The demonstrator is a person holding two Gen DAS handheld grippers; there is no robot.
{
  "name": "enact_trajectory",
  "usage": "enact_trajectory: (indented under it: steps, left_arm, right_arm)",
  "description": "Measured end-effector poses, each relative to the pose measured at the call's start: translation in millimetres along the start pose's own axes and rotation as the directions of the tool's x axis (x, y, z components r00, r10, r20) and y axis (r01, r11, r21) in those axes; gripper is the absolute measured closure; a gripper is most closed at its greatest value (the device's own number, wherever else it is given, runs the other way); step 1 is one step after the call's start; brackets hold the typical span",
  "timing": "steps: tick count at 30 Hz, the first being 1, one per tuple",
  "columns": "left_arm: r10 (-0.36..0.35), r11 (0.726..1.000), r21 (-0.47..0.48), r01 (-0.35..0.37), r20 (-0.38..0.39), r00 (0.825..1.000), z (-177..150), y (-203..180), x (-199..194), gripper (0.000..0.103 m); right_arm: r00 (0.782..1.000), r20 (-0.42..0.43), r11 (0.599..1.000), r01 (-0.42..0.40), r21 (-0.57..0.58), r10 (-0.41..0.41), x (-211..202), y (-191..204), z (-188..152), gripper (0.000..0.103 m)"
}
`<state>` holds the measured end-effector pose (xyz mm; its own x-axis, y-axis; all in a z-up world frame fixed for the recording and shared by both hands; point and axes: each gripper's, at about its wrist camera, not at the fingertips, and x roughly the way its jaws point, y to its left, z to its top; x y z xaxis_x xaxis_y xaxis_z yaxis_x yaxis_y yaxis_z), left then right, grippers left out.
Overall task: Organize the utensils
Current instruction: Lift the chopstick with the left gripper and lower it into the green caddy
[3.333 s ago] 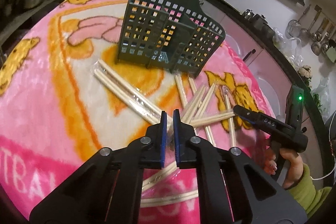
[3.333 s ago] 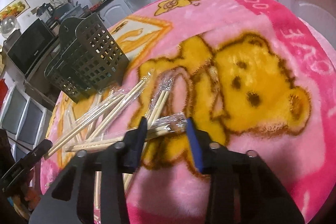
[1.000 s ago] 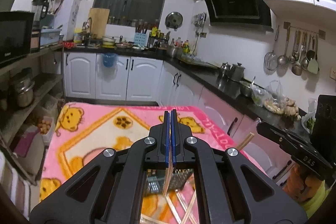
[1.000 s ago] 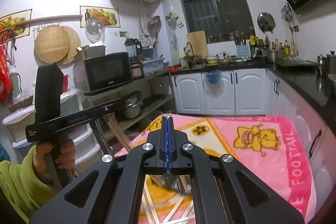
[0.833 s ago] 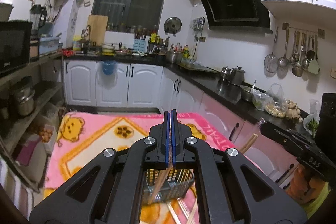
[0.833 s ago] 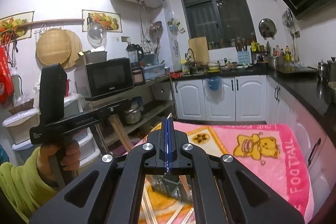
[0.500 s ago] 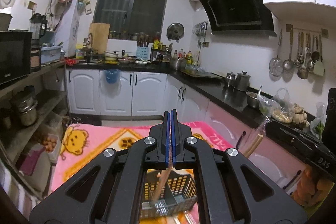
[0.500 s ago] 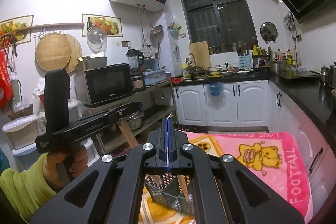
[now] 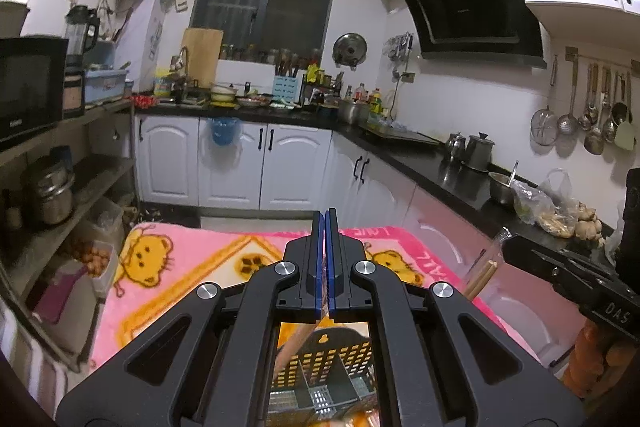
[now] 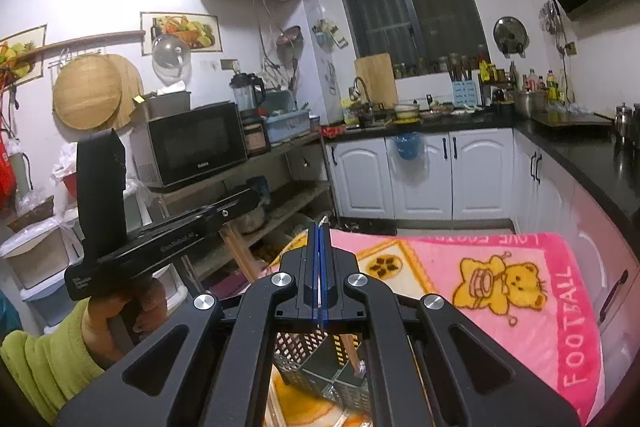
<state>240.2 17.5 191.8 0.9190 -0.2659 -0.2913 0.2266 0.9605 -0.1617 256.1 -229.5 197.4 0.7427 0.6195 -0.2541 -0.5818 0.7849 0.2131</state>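
Pink fleece printed with yellow bears covers the table: this blanket is seen below both tongs, and on it a dark slotted basket stands with its compartments open to the top. The basket is taken as the landmark.

Above the basket, the left tongs are held with the blue pads pressed together, and a pair of wooden chopsticks is clamped between them. The sticks hang down at a slant toward the basket's left side; whether the tips are inside a compartment cannot be told.

The right tongs are also held above the basket, jaws closed, with a second pair of chopsticks gripped in a clear wrapper. These sticks point down into the basket near its middle divider, though the exact compartment cannot be made out.

To the left of the basket in the right wrist view, a hand in a green sleeve is seen on the left tongs' grip. More wrapped chopsticks are glimpsed on the blanket in front of the basket.
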Motion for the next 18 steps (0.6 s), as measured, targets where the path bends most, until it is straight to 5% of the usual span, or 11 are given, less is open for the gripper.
enact_trajectory:
  steps: [18]
  left_arm:
    - [0.007,0.999,-0.038,-0.011,-0.116,0.993,-41.6,18.2,28.6,0.103]
  right_arm:
    - [0.996,-0.087,0.996,0.008,0.092,0.000,32.1,-19.2,-28.3,0.102]
